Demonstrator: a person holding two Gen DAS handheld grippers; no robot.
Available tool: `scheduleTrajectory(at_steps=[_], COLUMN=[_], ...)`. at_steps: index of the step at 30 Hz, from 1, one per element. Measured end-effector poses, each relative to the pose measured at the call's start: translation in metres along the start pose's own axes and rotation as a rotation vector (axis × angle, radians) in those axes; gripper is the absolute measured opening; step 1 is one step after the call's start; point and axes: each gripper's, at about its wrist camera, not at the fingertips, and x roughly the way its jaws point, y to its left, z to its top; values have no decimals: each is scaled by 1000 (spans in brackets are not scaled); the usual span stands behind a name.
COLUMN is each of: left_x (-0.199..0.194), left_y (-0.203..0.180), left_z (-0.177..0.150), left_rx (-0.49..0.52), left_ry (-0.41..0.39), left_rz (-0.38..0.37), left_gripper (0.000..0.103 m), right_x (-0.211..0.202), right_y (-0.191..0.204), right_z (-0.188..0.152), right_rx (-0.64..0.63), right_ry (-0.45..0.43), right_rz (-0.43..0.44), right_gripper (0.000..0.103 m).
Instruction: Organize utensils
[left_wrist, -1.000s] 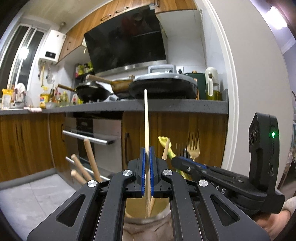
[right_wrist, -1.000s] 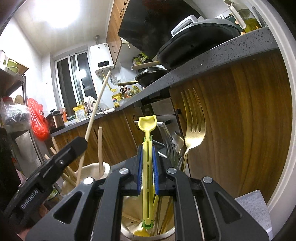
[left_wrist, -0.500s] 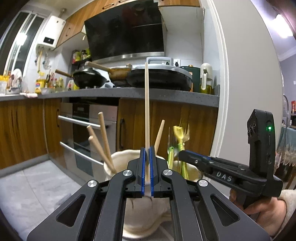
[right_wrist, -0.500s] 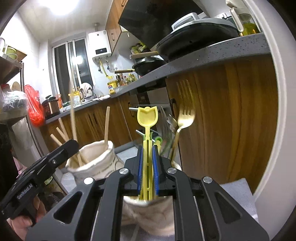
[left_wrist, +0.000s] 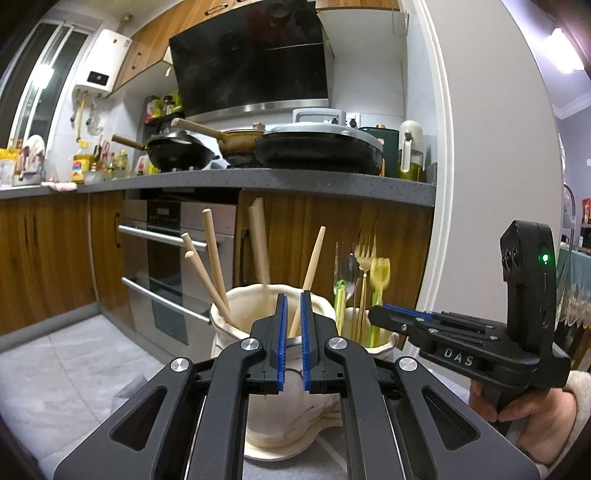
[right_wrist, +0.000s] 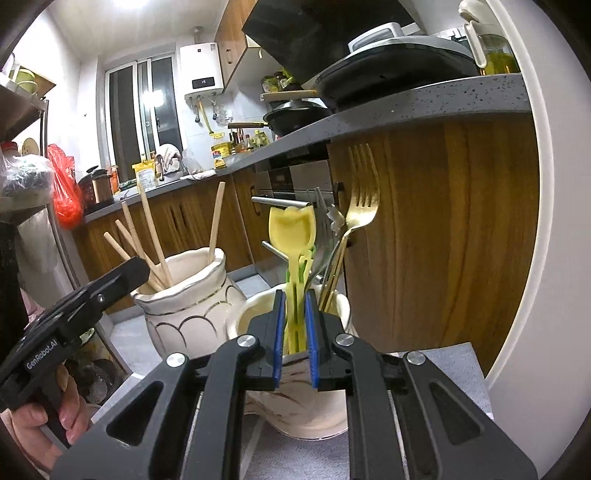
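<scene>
My left gripper hovers at the rim of a cream vase. Its jaws are opening, and a wooden chopstick stands loose between them, leaning in the vase beside several other wooden sticks. My right gripper is over a second cream holder. Its jaws are opening too, and the handle of a yellow plastic utensil stands free in the gap between them. A gold fork and other metal cutlery share that holder.
Both holders stand on a grey mat in front of wooden cabinets and an oven. A grey counter with pans overhangs them. A person's hand grips the right gripper's handle.
Both pairs of jaws have parted. The chopstick has dropped lower into the vase and the yellow utensil has sunk into its holder. Both holders now show more fully.
</scene>
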Motion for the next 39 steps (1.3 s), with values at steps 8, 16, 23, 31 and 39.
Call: scheduleTrajectory(at_steps=[8, 16, 23, 31, 39], left_x=[-10, -30, -55, -77, -80], left_y=[-2, -8, -10, -7, 0], left_z=[-1, -10, -23, -34, -42], left_rx=[1, 17, 18, 25, 27], left_ry=[-18, -3, 16, -12, 19], left_rz=[-3, 28, 91, 196, 240], left_gripper=[22, 27, 52, 90, 95], right_x=[-9, -34, -49, -69, -76], right_y=[-3, -6, -5, 8, 9], right_z=[0, -10, -24, -36, -42], right_rx=[16, 16, -19, -81, -98], right_ry=[-13, 7, 22, -31, -75], right_rz=[-8, -40, -73, -94, -96], right_gripper=[30, 30, 44, 77, 96])
